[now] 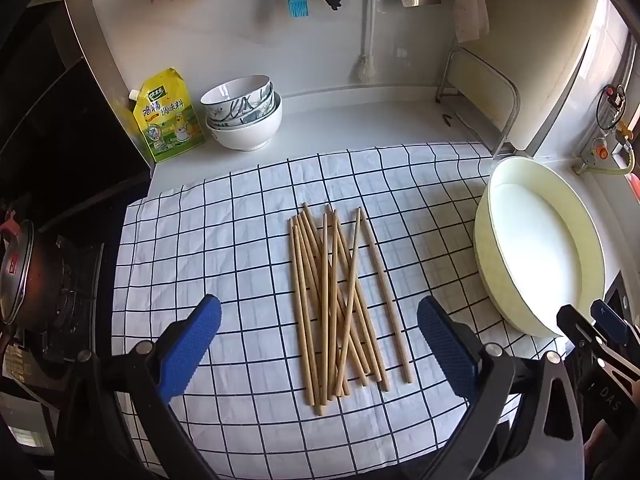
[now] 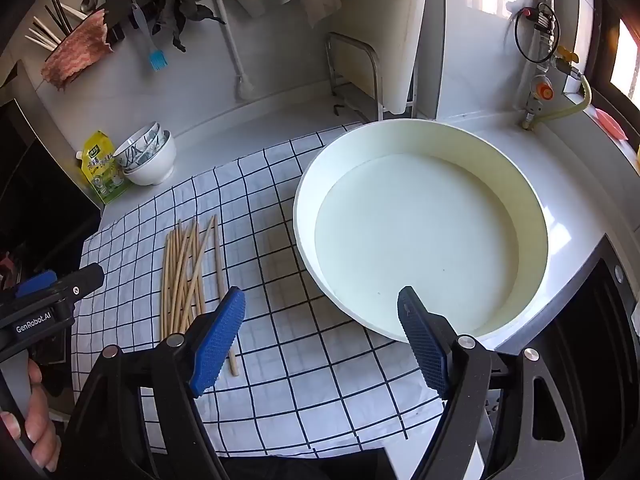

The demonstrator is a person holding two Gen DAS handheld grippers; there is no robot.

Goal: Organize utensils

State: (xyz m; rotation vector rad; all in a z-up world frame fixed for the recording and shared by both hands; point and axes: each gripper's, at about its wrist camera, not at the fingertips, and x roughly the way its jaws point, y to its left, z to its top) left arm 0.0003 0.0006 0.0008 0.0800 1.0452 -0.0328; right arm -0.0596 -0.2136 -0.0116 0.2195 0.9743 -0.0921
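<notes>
chopsticks (image 1: 340, 308) lie loosely crossed on the checked cloth (image 1: 224, 240), long axes running away from me, dead ahead between my left gripper (image 1: 319, 338) fingers, spread wide and empty. my right gripper (image 2: 321, 338), also spread, faces the white basin (image 2: 536, 216); left looks nearer.

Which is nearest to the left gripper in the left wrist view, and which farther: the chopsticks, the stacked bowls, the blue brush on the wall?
Measured from the left gripper:
1. Chopsticks, lying on the checked cloth right between the open fingers.
2. Stacked bowls, beyond the cloth, to the left on the counter.
3. Blue brush, hanging on the back wall, farthest.
</notes>
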